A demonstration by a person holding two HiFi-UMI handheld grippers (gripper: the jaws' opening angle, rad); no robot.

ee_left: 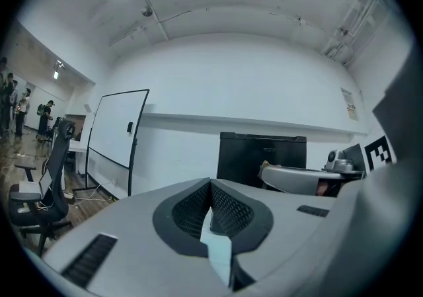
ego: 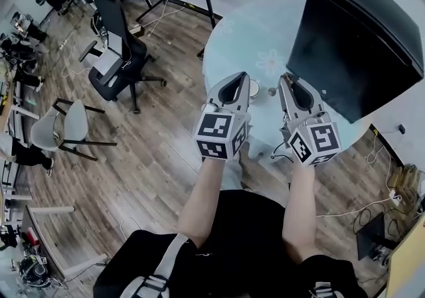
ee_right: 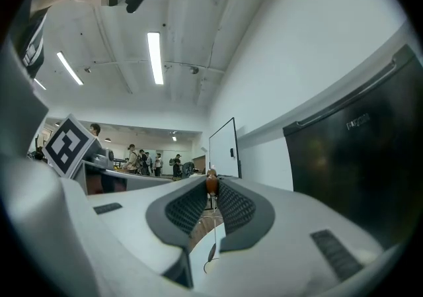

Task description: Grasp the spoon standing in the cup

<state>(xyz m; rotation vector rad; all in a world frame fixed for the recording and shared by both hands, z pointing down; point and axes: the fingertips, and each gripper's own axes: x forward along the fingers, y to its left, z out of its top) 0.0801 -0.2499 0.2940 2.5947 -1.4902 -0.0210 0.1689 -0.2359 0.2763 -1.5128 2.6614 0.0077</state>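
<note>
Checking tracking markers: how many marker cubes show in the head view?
2. One marker cube rides the left tool, at frame centre; the other rides the right tool, just to its right. None appears hidden.

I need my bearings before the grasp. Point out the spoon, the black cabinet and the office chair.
spoon [ee_right: 211, 184], right gripper view, its brown upper end.
black cabinet [ego: 358, 44], head view, its broad dark face.
office chair [ego: 113, 18], head view, its backrest.
</note>
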